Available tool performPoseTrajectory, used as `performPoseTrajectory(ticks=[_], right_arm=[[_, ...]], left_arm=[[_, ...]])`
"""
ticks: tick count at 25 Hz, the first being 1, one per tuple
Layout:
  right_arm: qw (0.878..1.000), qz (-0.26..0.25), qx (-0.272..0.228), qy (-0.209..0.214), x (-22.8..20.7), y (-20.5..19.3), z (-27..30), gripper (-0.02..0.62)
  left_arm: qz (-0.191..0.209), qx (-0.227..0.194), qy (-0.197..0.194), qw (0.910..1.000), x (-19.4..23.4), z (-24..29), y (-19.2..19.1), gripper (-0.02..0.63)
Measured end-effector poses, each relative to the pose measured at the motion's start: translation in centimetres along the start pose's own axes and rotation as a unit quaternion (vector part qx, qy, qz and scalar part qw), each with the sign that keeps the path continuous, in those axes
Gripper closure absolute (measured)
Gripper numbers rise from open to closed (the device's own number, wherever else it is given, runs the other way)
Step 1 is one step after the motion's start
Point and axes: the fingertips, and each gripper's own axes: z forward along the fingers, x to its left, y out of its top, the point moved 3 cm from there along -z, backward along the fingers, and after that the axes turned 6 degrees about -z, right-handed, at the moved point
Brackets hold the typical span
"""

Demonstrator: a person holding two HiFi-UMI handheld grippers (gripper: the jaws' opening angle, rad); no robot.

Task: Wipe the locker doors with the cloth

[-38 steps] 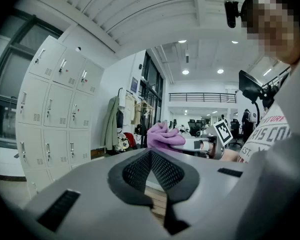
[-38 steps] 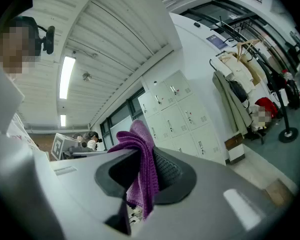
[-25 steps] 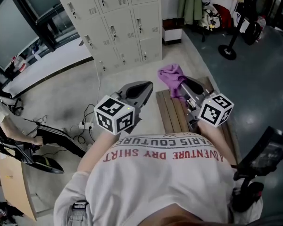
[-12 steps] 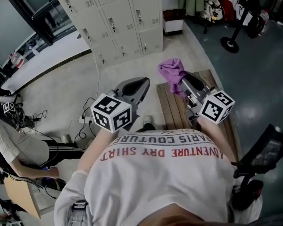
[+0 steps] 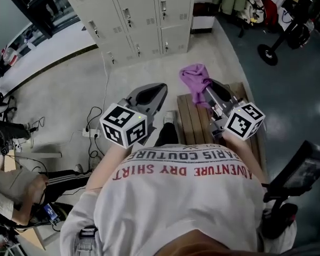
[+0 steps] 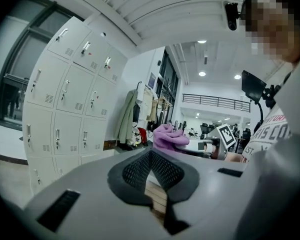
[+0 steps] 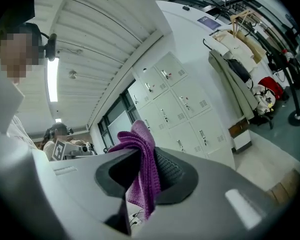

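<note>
The purple cloth (image 5: 194, 79) bunches out of the clenched jaws of the right gripper (image 5: 207, 93), well apart from the locker doors (image 5: 149, 15); the left gripper (image 5: 159, 91) is closed, empty.

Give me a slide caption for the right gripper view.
Right tool clamped on a purple cloth, with grey lockers beyond.

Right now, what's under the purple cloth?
In the head view, the purple cloth, held by the right gripper, hangs over the far end of a wooden slatted bench and the pale floor. The patch directly beneath it is covered by the cloth itself.
</note>
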Motion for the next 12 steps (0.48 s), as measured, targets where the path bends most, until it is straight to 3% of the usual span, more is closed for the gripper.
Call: performPoseTrajectory(ticks=[5, 12], right_arm=[[1.000, 0.015, 0.015, -0.013, -7.6, 0.5, 8.9, 0.528], [0.999, 0.013, 0.001, -0.030, -19.0, 7.1, 22.9, 0.528]], left_arm=[[-0.014, 0.005, 0.002, 0.9999, 9.8, 7.0, 2.6, 0.604], [-0.010, 0.005, -0.003, 0.9999, 23.4, 17.8, 11.5, 0.604]])
